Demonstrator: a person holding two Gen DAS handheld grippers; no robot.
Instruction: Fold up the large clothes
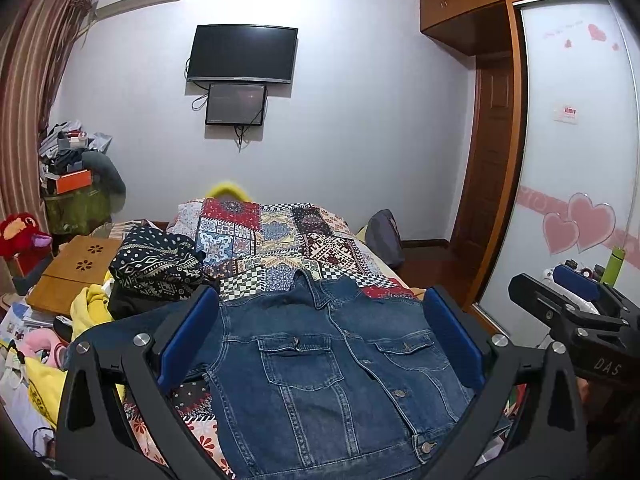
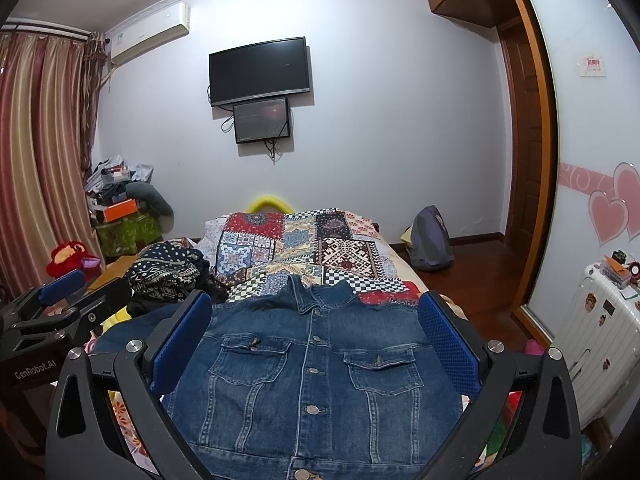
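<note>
Obs, left to right. At the left edge of the bed, a heap of clutter: a yellow garment point(image 1: 90, 304) and a black-and-white patterned cloth bundle point(image 1: 160, 270) lying just beside the jacket's left sleeve area. The left gripper point(image 1: 320, 334) hovers above the bed with jaws spread wide and nothing between the blue pads point(image 1: 188, 336); no cloth contact visible. Centre: the denim jacket point(image 1: 320, 364) lies front up and buttoned on the patchwork bedspread point(image 1: 272, 236), collar point(image 2: 316, 292) pointing away toward the far wall, both chest pockets showing, body fairly flat. In the left wrist view the left sleeve appears to run out toward the clutter as a dark blue band; where its cuff lies I cannot tell. The right sleeve is not clearly seen in either view. The right gripper point(image 2: 316, 340) is held level with the left, jaws likewise fully apart and empty, framing the jacket chest. Far right: a white suitcase point(image 2: 592, 332) on the floor, well apart from the work. Judgement: folding has not begun; the step in hand is the first grasp. To do it well: bring each gripper down at its own side, near the shoulder seam or the sleeve, and pinch only the layers meant to move. Denim is stiff and heavy, so bite deep with the pads rather than at the very edge. Lift both sides together to keep the fold line straight. Risk: snagging the patterned bundle with the left sleeve, or dragging the bedspread up with the jacket.
</note>
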